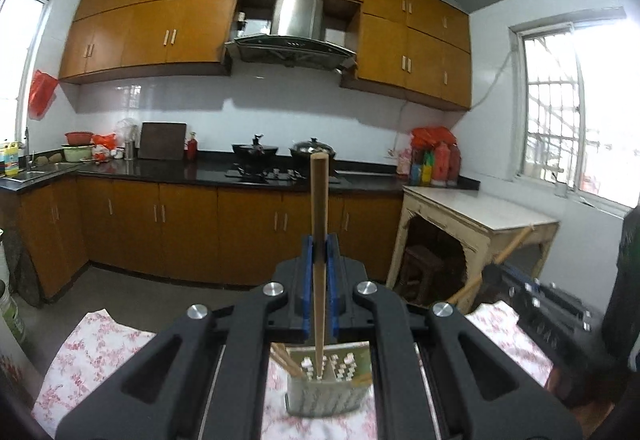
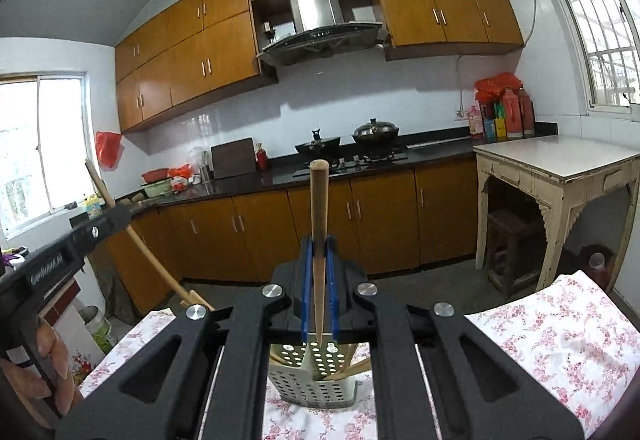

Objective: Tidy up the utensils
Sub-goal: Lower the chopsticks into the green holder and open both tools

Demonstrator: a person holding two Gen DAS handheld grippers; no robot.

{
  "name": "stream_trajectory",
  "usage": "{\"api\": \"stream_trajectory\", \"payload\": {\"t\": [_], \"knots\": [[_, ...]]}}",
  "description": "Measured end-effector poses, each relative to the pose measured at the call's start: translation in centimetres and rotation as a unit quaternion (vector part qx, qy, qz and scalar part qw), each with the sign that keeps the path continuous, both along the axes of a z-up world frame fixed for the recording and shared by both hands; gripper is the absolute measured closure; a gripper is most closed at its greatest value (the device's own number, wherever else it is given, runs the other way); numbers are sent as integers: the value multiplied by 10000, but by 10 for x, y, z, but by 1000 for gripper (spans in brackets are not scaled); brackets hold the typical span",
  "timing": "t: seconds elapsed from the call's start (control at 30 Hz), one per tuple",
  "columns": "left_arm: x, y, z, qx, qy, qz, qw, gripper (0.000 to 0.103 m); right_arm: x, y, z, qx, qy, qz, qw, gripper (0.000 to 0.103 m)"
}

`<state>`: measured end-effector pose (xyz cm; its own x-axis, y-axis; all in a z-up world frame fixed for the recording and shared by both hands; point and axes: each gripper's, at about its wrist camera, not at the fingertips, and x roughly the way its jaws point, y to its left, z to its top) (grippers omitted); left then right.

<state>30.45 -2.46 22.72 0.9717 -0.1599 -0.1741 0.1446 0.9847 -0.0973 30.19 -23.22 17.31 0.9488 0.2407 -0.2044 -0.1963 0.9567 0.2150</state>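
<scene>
So the flowered worktop [image 2: 560, 324] fills the bottom of both frames, with the perforated metal holder [image 2: 316, 380] bottom centre, right under both grippers. Each one's jaws are clenched on a wooden chopstick: left gripper [image 1: 319, 252], right gripper [image 2: 319, 252]. The right chopstick [image 2: 319, 240] stands upright, tip just above the holder, so straight down looks like the move.
</scene>
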Motion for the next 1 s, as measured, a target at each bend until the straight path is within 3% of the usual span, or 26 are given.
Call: {"api": "stream_trajectory", "payload": {"t": [0.2, 0.37, 0.7, 1.0], "knots": [[32, -2, -13, -73, -8, 228, 9997, 95, 22, 1, -22, -7, 284, -12, 9996, 95], [53, -2, -36, -43, 353, 166, 9992, 95, 34, 4, -38, -60, 527, 25, 9986, 95], [71, 8, -72, -54, 829, 136, 9964, 95, 49, 15, -57, -90, 892, 117, 9959, 95], [76, 9, -86, -6, 1017, 129, 9947, 95, 52, 20, -61, -133, 1032, 137, 9945, 95]]}}
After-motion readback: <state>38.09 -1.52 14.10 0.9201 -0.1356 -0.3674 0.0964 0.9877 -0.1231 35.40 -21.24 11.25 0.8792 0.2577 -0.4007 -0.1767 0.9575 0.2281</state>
